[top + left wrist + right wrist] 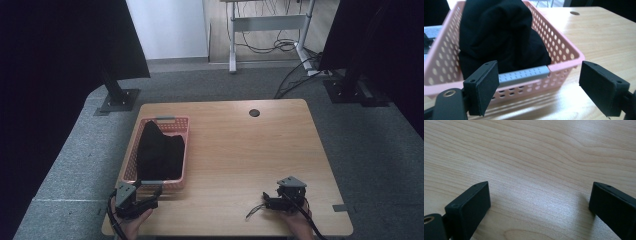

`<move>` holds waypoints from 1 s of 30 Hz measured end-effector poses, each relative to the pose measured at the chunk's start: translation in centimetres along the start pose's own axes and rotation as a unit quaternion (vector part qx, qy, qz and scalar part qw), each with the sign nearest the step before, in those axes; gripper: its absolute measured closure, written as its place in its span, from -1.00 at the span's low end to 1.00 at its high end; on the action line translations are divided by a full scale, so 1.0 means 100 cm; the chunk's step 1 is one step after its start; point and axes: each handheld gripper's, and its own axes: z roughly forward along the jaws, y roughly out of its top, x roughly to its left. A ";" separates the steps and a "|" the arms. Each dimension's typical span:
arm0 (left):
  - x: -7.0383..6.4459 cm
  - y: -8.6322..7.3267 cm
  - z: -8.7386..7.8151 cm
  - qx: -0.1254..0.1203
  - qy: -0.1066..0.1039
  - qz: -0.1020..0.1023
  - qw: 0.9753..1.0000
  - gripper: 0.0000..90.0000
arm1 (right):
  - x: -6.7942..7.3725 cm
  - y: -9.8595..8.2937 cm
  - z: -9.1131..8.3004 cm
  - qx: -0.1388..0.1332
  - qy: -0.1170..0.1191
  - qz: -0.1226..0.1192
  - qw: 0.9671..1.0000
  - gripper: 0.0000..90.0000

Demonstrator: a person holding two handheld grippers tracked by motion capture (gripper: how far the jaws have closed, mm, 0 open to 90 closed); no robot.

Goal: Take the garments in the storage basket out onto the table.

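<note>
In the high view, a pink basket [131,159] with small holes in its walls stands on the wooden table [240,150], just in front of the left gripper [150,196], and a black cloth [160,152] lies heaped inside it and fills most of it. The basket has a grey handle at each short end; the near one is just ahead of the left gripper's tips. The right gripper [264,199] rests low on the table, well apart from the basket, with its tips turned toward the left gripper's side. In the left gripper view, the pink basket [564,53] is close in front of the jaws, and the black cloth [496,32] rises above its rim as a soft dark mound. The grey handle [524,74] on the near wall sits between the two jaws but nearer to the left one. The left gripper [539,80] has its jaws spread wide and holds nothing. In the right gripper view, the right gripper [539,200] is also spread wide, with the bare wood of the table [536,162] between and ahead of its jaws, and it grips nothing.
</note>
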 end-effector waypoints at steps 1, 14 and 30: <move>0.000 0.002 0.000 0.000 0.001 0.001 1.000 -0.64 | 0.000 0.000 0.000 0.000 0.000 0.000 1.000 -0.93; 0.003 0.018 0.003 -0.011 0.001 0.009 1.000 -0.64 | 0.000 0.000 0.000 0.000 0.000 0.000 1.000 -0.93; 0.002 0.030 0.010 -0.020 0.020 0.036 0.999 -0.63 | 0.000 0.000 0.000 0.000 0.000 0.000 1.000 -0.93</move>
